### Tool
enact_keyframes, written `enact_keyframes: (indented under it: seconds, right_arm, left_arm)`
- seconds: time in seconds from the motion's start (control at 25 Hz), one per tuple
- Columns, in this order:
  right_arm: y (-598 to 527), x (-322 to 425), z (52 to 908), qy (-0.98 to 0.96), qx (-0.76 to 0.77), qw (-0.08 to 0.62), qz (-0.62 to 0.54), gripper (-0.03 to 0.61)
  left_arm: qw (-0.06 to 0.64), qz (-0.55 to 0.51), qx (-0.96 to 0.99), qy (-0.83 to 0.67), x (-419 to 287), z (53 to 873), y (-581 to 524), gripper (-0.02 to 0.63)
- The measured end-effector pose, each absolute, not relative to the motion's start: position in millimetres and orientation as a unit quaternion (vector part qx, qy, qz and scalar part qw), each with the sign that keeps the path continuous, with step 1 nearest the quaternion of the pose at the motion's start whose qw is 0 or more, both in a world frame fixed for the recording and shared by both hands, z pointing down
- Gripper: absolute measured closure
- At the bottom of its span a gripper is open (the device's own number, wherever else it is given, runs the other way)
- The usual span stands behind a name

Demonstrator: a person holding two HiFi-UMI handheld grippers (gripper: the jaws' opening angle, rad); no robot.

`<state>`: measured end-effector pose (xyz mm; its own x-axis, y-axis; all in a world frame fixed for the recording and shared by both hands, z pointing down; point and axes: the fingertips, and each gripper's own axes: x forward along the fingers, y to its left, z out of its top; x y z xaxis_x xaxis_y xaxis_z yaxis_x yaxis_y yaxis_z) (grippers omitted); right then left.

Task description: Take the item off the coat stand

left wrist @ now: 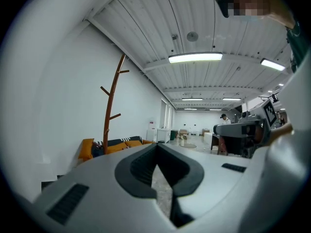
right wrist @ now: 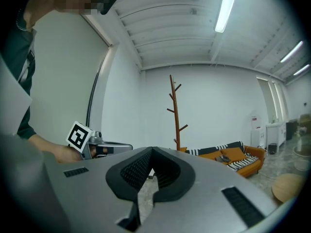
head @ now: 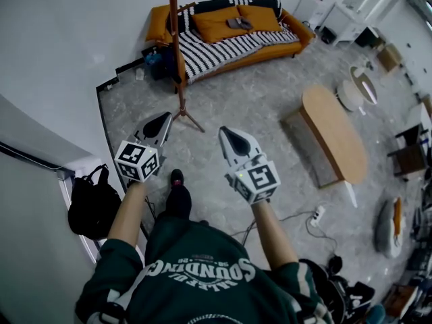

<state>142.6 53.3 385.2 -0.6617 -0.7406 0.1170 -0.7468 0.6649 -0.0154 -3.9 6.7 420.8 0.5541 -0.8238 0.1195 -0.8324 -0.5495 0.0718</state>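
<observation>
The brown wooden coat stand (head: 174,46) rises beside the wall, its feet (head: 183,115) on the grey floor just ahead of me. Its bare branches show in the left gripper view (left wrist: 111,111) and the right gripper view (right wrist: 176,111), and no item hangs on the part I can see. My left gripper (head: 164,118) points toward the stand's foot, shut and holding nothing (left wrist: 156,148). My right gripper (head: 226,132) is level with it to the right, also shut and holding nothing (right wrist: 152,152). Both are well short of the stand.
An orange sofa (head: 233,25) with a striped throw stands behind the stand. To the right is an oval wooden table (head: 334,133). A black backpack (head: 94,204) lies on the floor at my left by the wall. A power strip (head: 316,214) and cable lie at lower right.
</observation>
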Motion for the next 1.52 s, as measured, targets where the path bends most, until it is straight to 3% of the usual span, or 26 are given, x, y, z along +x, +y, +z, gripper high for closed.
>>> enact_keyframes:
  seconds: [0.8, 1.08, 1.52]
  right_arm:
    - [-166.3, 27.1, 382.5, -0.913, 0.401, 0.058, 0.036, 0.58]
    - [-216.0, -2.5, 386.6, -0.909, 0.413, 0.035, 0.036, 0.58]
    - [-244.0, -33.7, 401.8, -0.914, 0.4, 0.053, 0.03, 0.58]
  left_arm:
    - [0.074, 0.069, 0.887, -0.451, -100.2, 446.9, -218.4, 0.617]
    - [0.065, 0.074, 0.886, -0.454, -139.7, 444.3, -251.7, 0.617]
    - [0.07, 0.087, 0.876, -0.469, -175.7, 462.7, -268.0, 0.617]
